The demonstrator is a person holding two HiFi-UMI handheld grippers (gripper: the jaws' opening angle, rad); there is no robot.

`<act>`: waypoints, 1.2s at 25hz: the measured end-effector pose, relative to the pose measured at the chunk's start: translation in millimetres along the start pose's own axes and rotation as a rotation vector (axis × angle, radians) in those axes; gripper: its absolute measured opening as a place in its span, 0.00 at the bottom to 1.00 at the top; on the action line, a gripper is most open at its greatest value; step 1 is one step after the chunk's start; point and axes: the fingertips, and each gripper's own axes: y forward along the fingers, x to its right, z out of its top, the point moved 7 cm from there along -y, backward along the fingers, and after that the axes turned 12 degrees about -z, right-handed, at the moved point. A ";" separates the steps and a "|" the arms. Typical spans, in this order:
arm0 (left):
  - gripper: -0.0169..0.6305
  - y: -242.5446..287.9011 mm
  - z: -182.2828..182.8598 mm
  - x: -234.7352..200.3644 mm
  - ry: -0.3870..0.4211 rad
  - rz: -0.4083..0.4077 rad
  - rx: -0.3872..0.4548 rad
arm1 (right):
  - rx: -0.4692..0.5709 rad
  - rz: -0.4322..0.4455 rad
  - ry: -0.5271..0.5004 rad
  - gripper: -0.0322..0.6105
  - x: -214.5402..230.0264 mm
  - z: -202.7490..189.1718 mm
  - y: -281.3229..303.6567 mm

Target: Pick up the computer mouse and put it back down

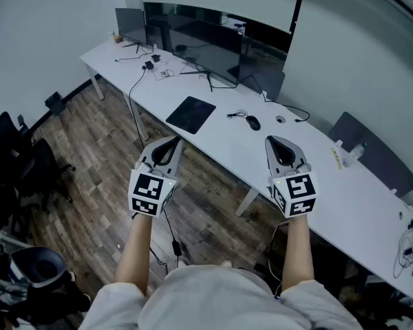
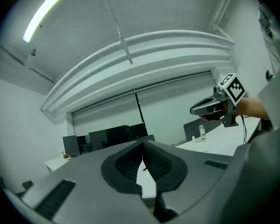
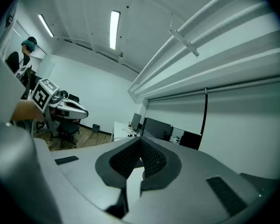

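Observation:
The black computer mouse (image 1: 252, 122) lies on the long white table (image 1: 213, 139), its thin cable curled to its left. Both grippers hover level in front of the table's near edge, well short of the mouse. My left gripper (image 1: 170, 144) is shut with nothing between its pads (image 2: 151, 160). My right gripper (image 1: 279, 145) is shut and empty too, its ribbed pads (image 3: 151, 157) meeting at the tip. The mouse sits beyond and between the two grippers. Each gripper view shows the other gripper (image 2: 212, 107) (image 3: 67, 107) off to its side.
A black mouse pad (image 1: 191, 114) lies left of the mouse. Dark monitors (image 1: 213, 43) and loose cables stand along the table's far side. A small bottle (image 1: 358, 150) sits at the right. Black office chairs (image 1: 20, 163) crowd the wooden floor at the left.

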 end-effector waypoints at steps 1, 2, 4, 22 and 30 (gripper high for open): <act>0.05 3.7 1.3 0.4 0.000 0.002 0.000 | 0.000 0.003 -0.001 0.07 3.1 -0.4 2.3; 0.05 7.2 2.5 1.0 0.001 0.005 -0.001 | 0.001 0.006 -0.002 0.07 6.1 -0.9 4.1; 0.05 12.4 4.6 4.0 0.003 0.010 -0.003 | 0.003 0.014 0.002 0.07 11.5 -2.8 5.1; 0.05 63.0 -22.7 -16.6 -0.037 0.091 -0.058 | 0.008 0.133 0.072 0.07 44.0 -25.6 64.4; 0.05 128.9 -44.2 -131.3 0.009 0.056 -0.027 | 0.030 0.077 0.063 0.07 32.7 -23.8 176.7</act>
